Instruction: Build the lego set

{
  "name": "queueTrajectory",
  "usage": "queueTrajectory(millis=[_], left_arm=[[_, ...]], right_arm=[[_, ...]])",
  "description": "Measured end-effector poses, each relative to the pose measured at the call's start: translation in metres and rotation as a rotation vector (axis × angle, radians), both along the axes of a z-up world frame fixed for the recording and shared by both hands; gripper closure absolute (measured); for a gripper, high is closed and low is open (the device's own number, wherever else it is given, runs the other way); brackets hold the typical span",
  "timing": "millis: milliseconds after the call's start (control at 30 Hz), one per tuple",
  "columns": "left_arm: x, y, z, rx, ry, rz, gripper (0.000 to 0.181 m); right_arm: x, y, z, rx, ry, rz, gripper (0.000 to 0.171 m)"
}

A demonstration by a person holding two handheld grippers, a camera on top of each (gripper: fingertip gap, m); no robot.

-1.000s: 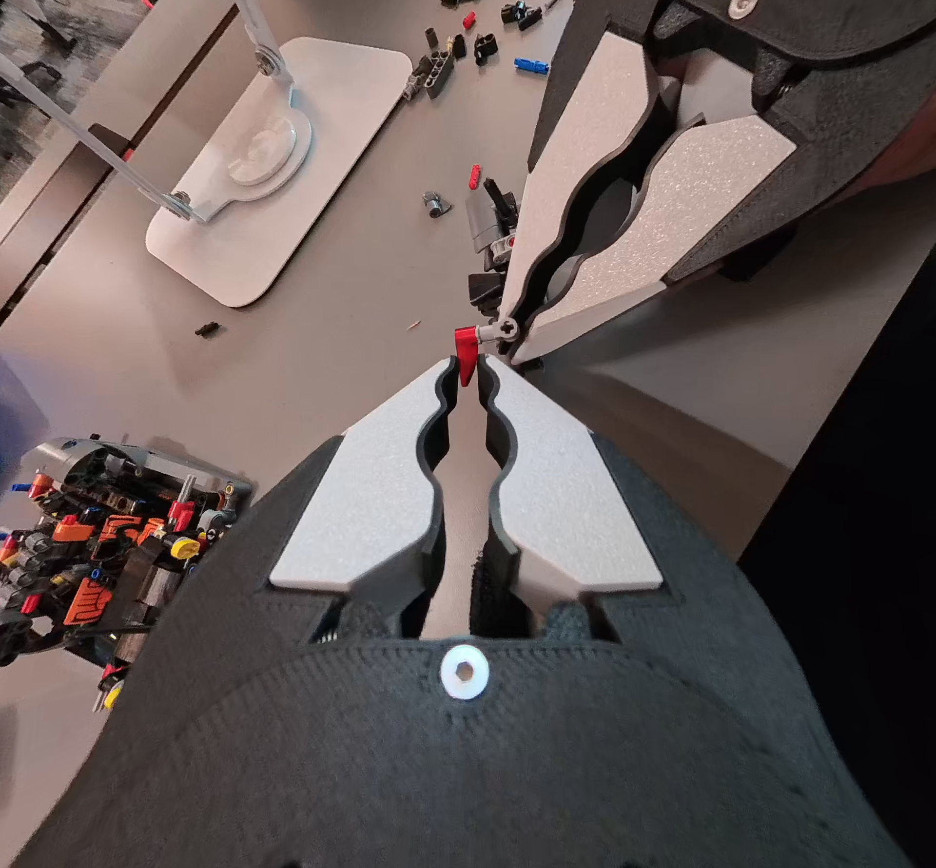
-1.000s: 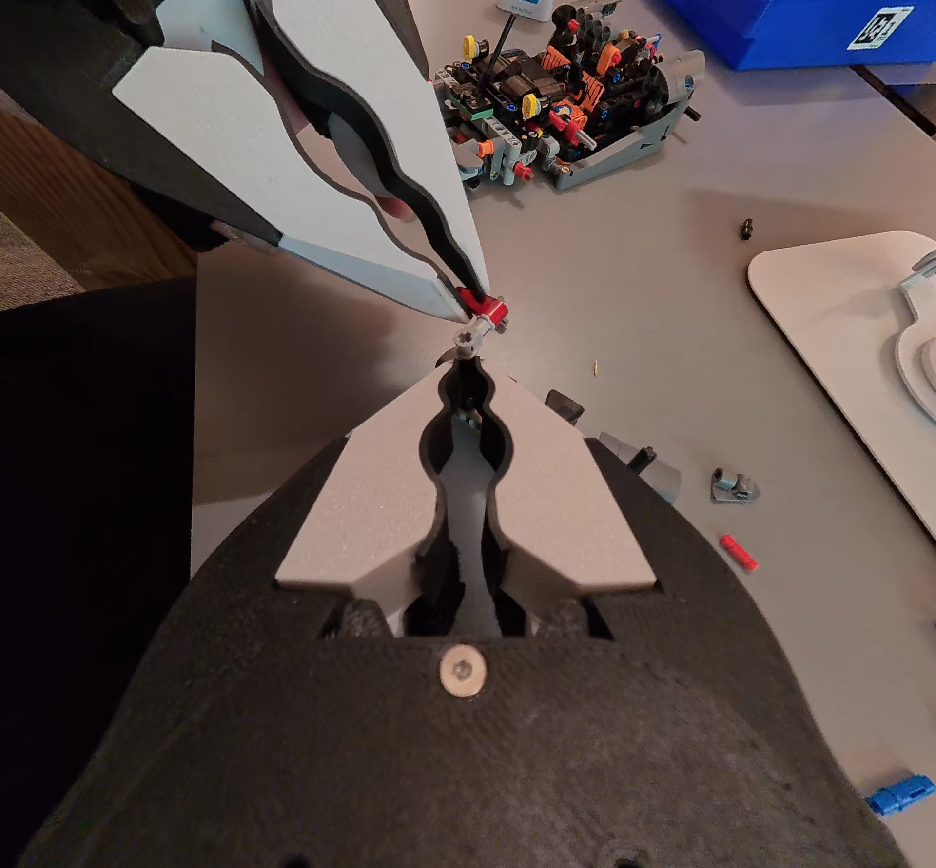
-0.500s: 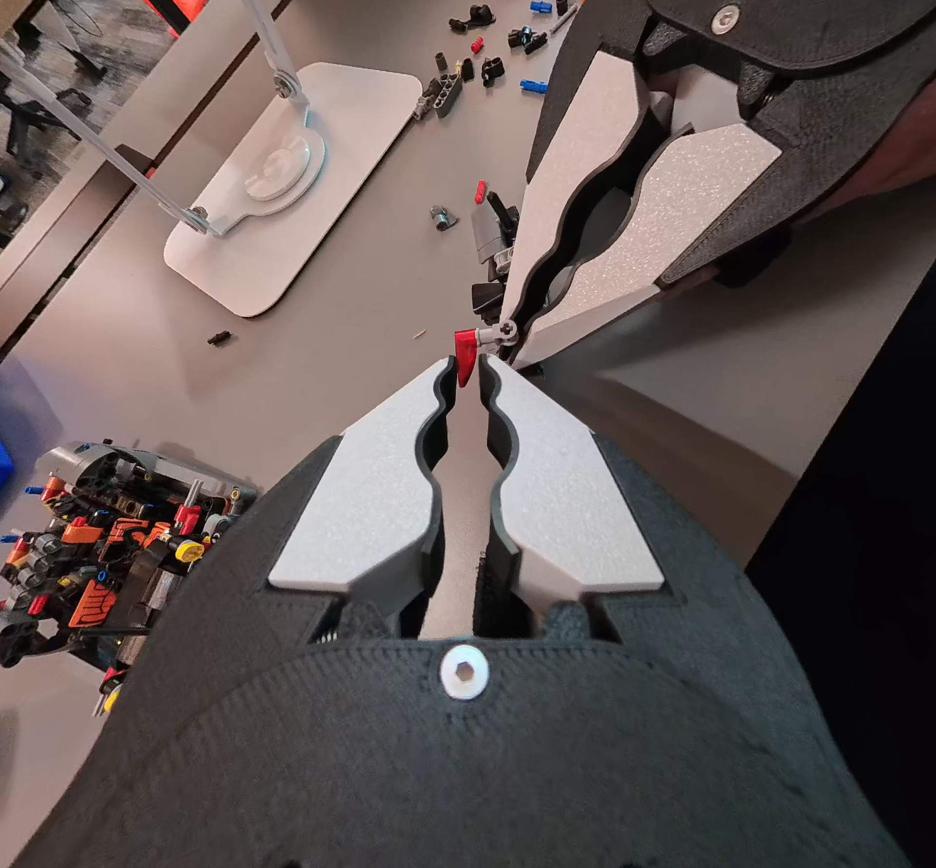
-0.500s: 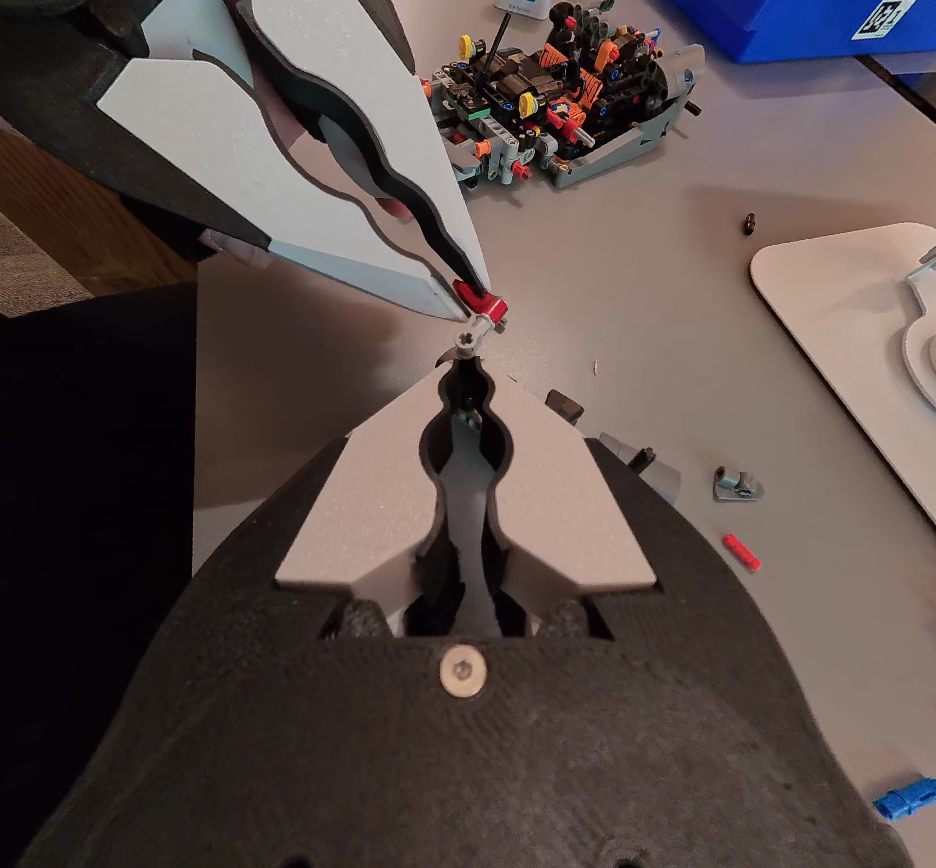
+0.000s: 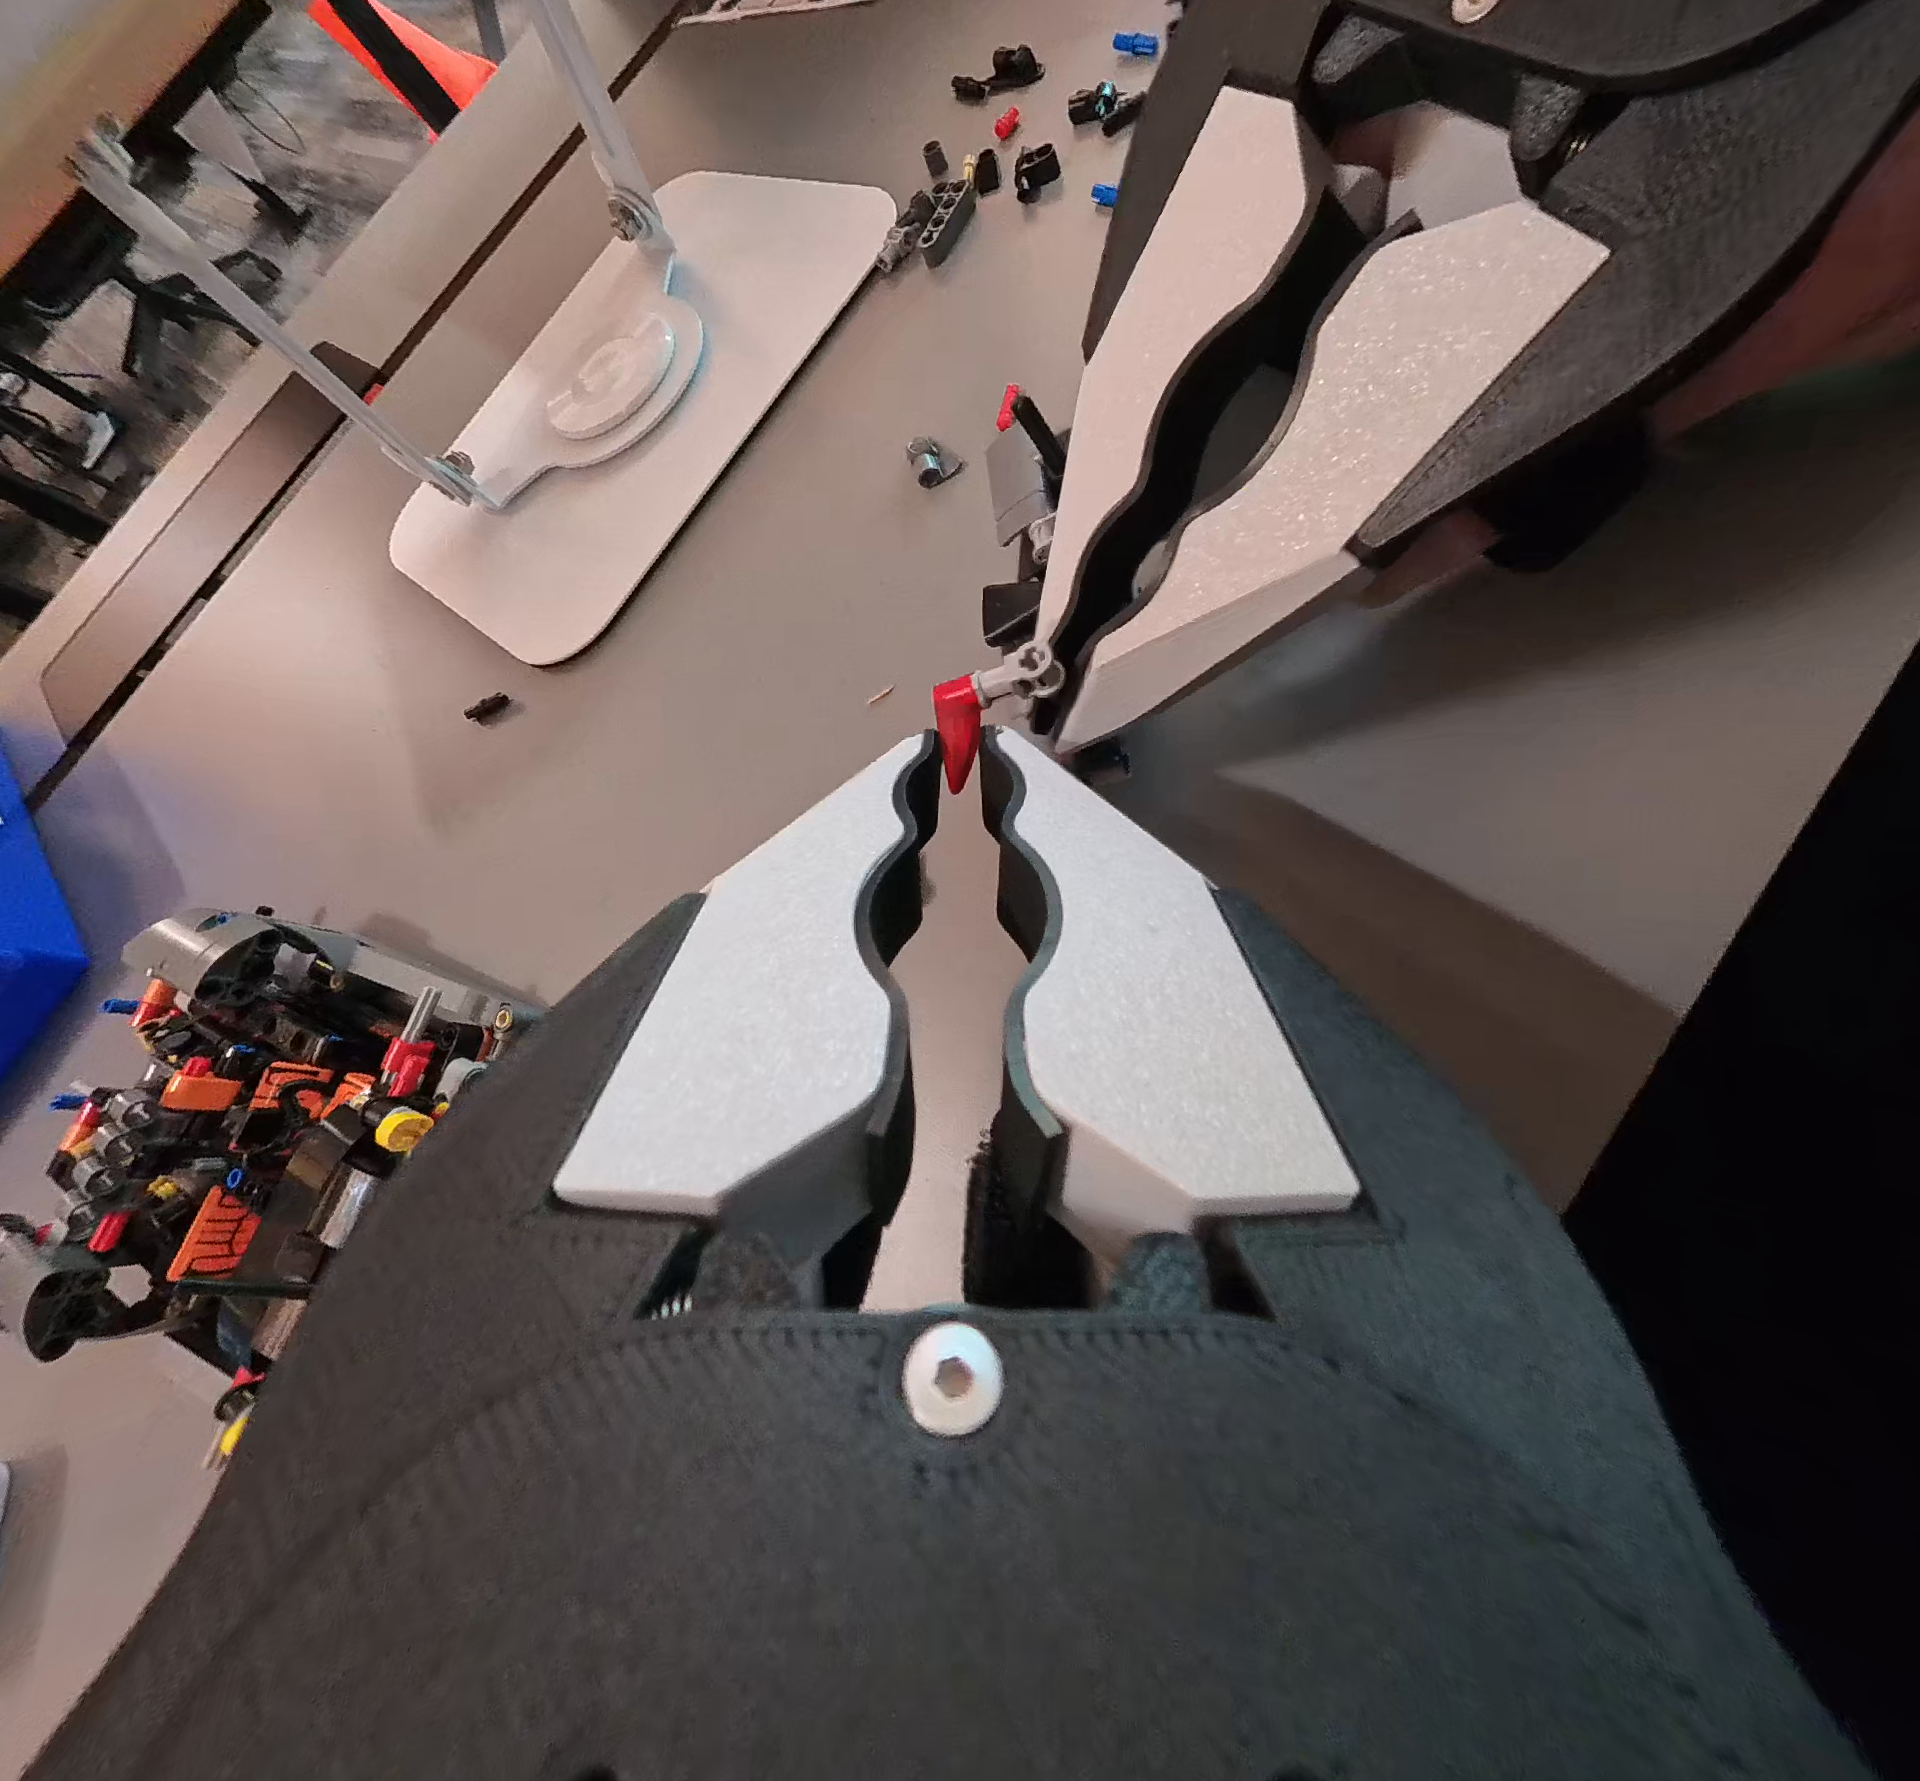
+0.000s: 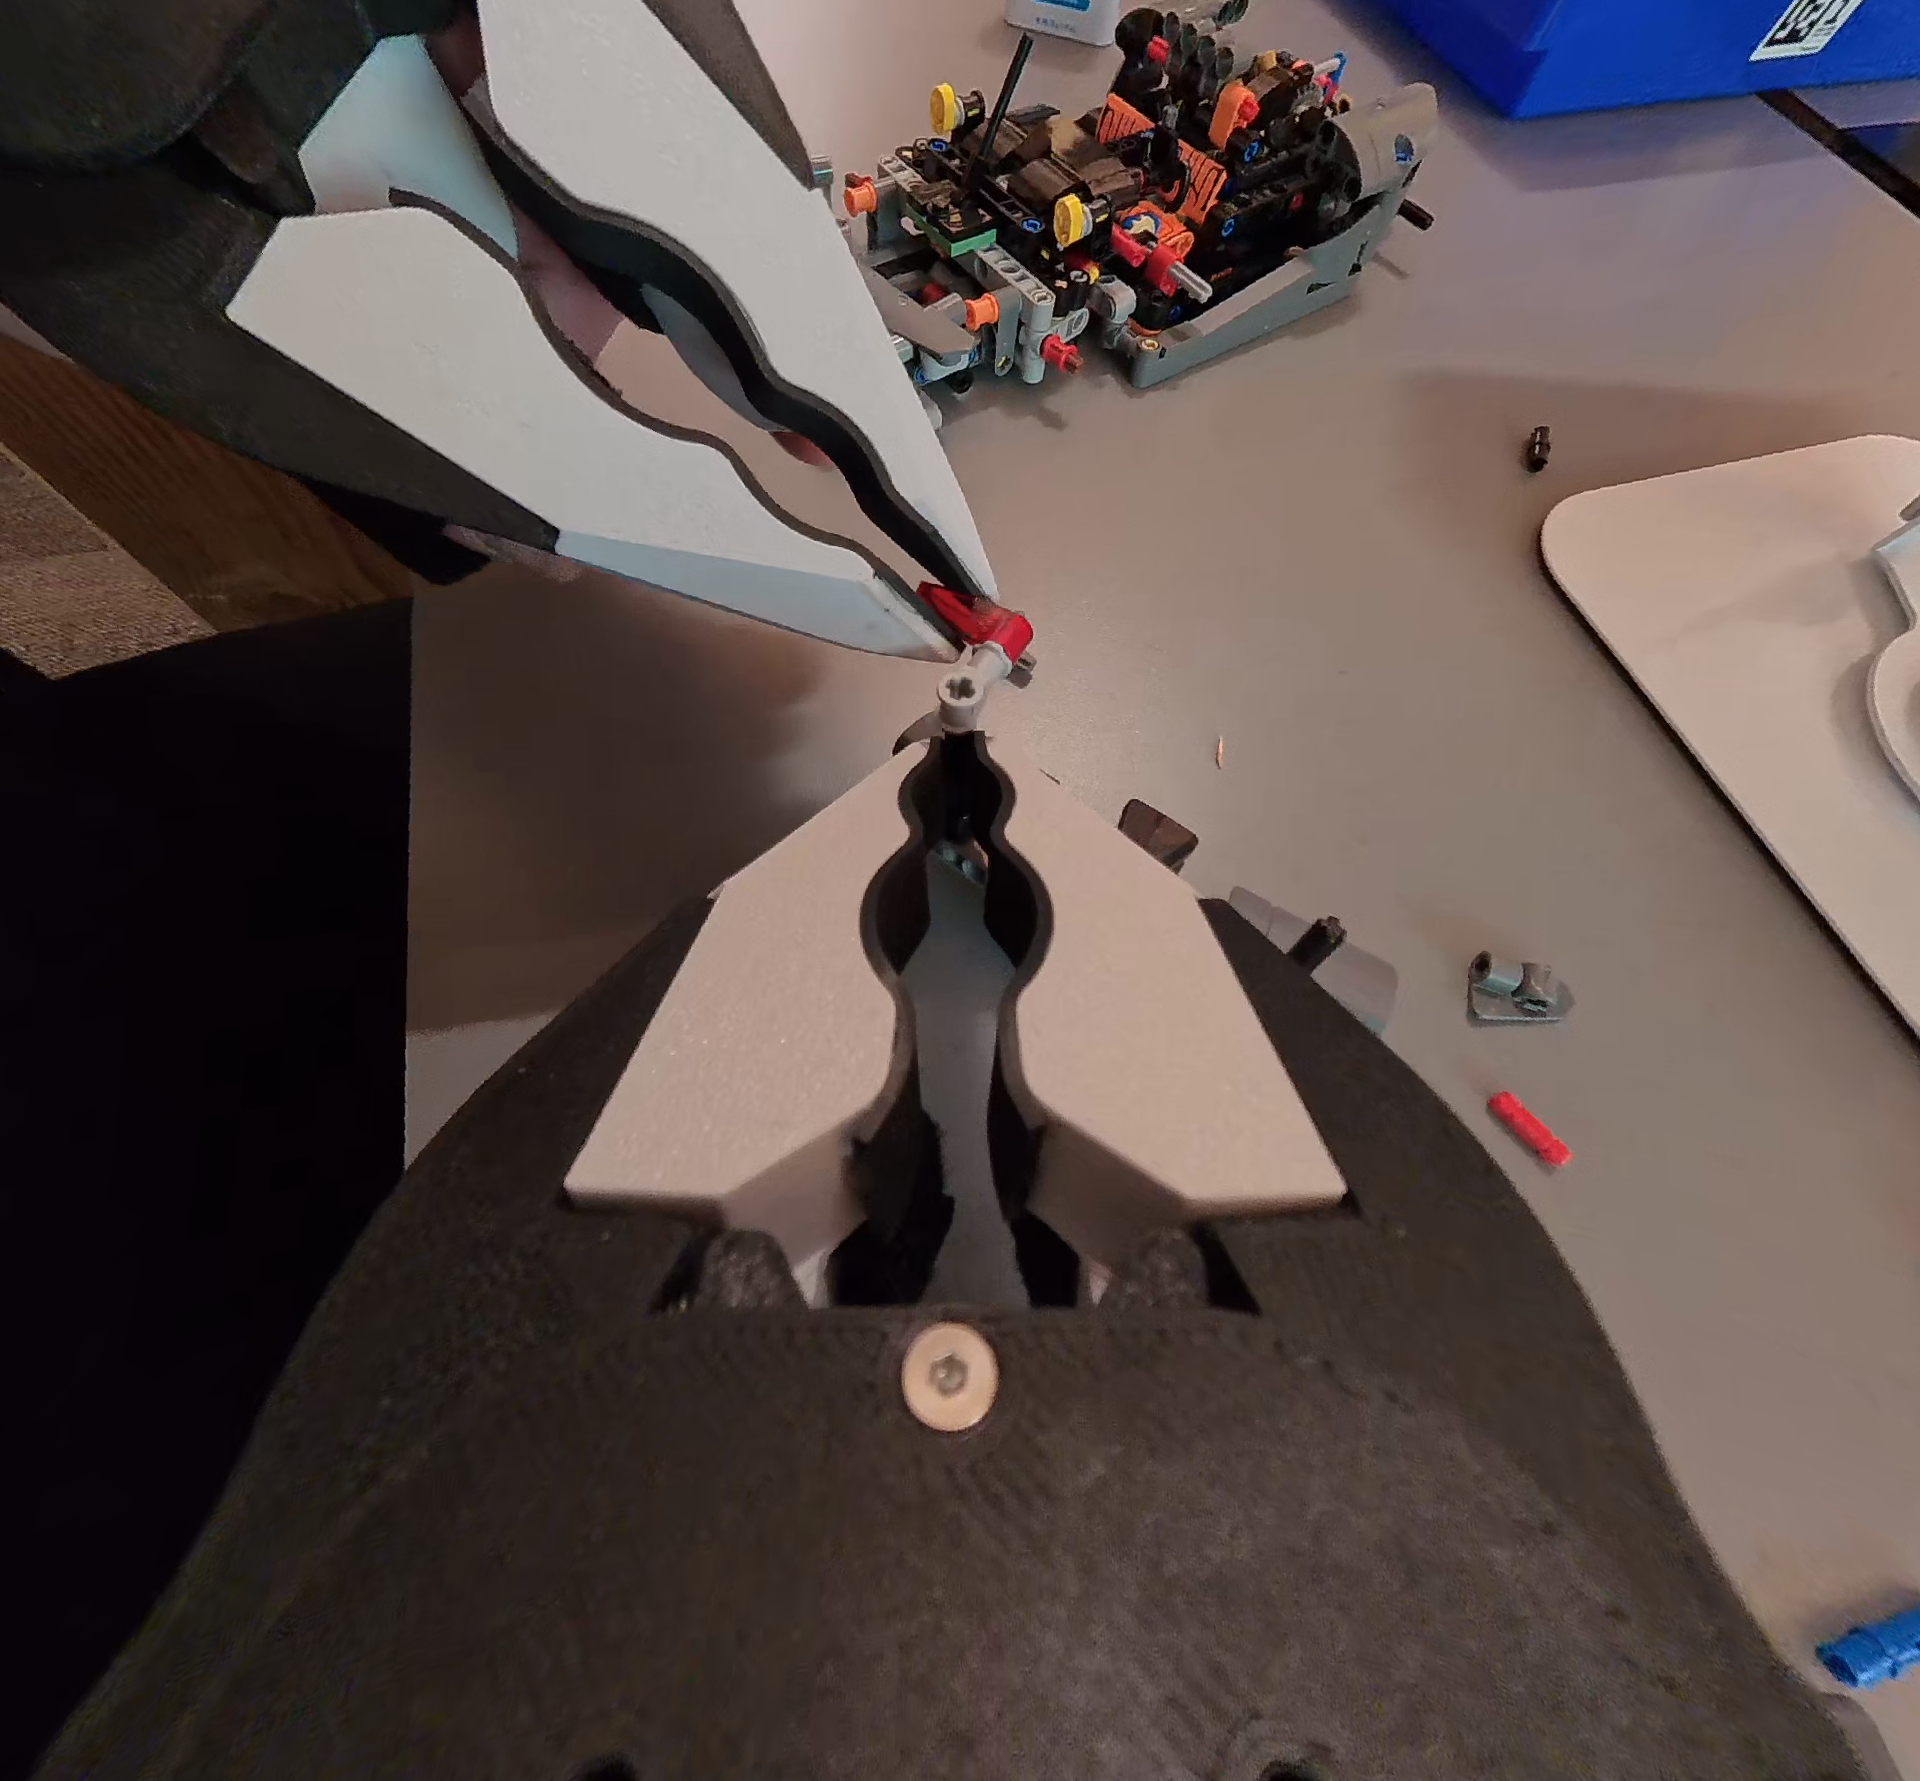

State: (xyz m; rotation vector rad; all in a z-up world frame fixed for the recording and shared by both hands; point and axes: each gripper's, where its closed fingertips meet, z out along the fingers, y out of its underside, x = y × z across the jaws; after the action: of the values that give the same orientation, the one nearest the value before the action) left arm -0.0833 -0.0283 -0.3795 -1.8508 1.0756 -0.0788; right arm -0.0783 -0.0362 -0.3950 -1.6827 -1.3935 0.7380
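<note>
Left tongs (image 5: 958,763) stay clenched on a small red wedge-shaped plastic lego piece (image 5: 955,721), tip to tip with the right tongs (image 6: 961,749), which grip a slim black part carrying a light grey cross-holed connector (image 6: 964,689). Over the last second the joint barely shifted; only the view tilted. Grey stub appears seated in the red piece, though contact is hard to confirm. Half-built multicoloured lego vehicle (image 6: 1132,209) sits well beyond the tips, unattached.

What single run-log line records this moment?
left gripper: shut on red piece | right gripper: shut on grey connector | pieces: mated, above table | partly built model: untouched
</note>
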Motion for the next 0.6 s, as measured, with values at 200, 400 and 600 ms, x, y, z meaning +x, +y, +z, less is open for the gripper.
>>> queueTrajectory(millis=[200,400,600], left_arm=[[0.0000,0.0016,-0.0044,0.015,0.019,-0.003,0.176],[-0.0006,0.0004,-0.0036,0.017,0.020,0.002,0.177],[0.0017,-0.0011,-0.0014,0.022,0.013,0.017,0.177]], right_arm=[[0.0003,0.0002,-0.0053,-0.036,-0.027,-0.007,0.170],[0.0043,-0.0016,-0.0028,-0.013,-0.032,-0.006,0.164],[0.0081,-0.0015,-0.0030,-0.011,-0.044,0.000,0.168]])
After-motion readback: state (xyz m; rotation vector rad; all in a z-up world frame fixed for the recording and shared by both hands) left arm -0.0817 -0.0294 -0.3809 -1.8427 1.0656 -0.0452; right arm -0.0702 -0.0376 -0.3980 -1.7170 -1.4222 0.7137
